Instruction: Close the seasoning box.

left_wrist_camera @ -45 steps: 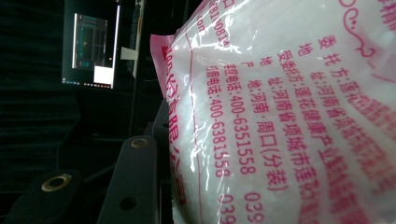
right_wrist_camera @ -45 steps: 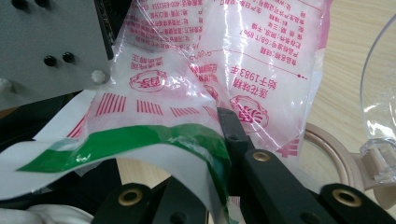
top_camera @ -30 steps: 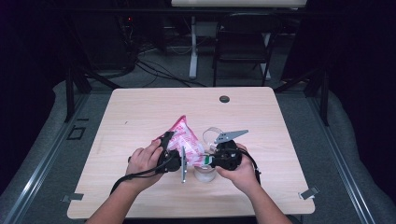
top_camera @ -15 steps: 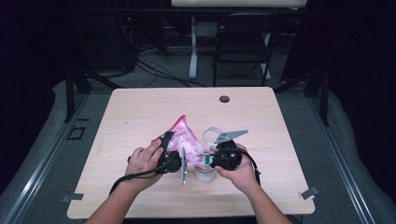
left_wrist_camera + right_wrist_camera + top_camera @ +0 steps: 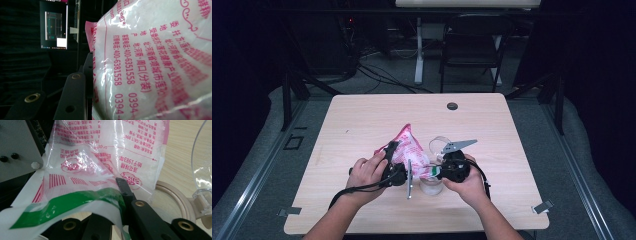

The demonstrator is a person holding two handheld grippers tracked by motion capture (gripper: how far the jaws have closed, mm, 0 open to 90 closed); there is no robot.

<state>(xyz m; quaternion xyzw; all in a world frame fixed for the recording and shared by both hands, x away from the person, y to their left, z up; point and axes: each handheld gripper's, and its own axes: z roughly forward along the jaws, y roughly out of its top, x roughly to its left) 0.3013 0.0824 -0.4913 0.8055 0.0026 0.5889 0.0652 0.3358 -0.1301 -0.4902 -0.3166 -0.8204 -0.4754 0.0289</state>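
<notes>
Left tool (image 5: pixel 398 162) grasps the bag (image 5: pixel 409 150) by its side; right tool (image 5: pixel 438 171) is clenched on the bag's corner, above the desk (image 5: pixel 362 120).

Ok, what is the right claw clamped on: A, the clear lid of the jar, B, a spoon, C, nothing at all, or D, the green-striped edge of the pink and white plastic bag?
D: in the right gripper view the right claw is pinched shut on the green-striped edge of the bag, while the clear lid stands apart at the side.
</notes>
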